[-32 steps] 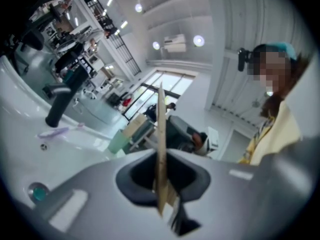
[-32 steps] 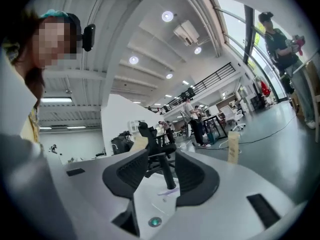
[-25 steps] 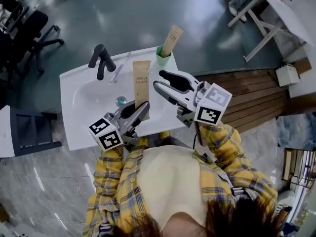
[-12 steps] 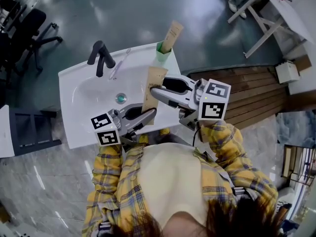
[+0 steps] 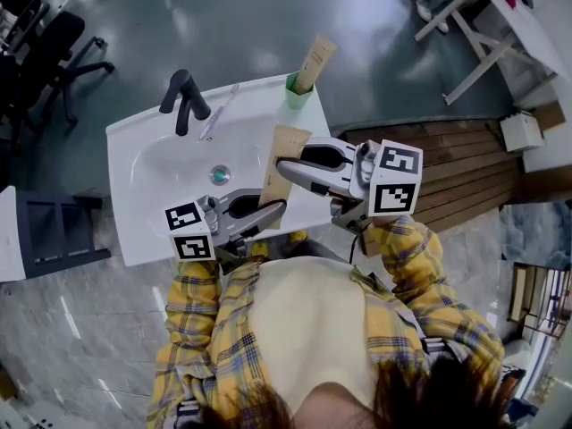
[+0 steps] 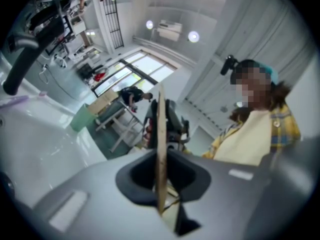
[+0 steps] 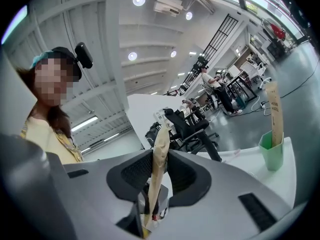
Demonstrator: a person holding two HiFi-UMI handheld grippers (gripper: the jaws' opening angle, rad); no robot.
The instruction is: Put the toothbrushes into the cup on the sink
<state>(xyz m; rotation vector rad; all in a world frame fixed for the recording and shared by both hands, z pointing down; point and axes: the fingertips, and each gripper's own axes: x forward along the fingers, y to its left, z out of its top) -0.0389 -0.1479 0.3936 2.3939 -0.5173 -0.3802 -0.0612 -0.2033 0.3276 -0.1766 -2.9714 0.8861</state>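
A brown cardboard toothbrush pack stands tilted over the sink's front right, edge-on in both gripper views. My left gripper is shut on its lower end. My right gripper is closing on the pack higher up, and its pads touch both faces. The green cup sits at the sink's back right corner with another brown pack standing in it; the right gripper view shows the cup too. A loose pale toothbrush lies by the faucet.
The white sink has a black faucet at the back and a drain in the basin. A wooden platform lies to the right. Black office chairs stand at the far left.
The left gripper has carried the pack rightward, from over the basin to between the right gripper's jaws, and tilted it. The right jaws have narrowed onto it.
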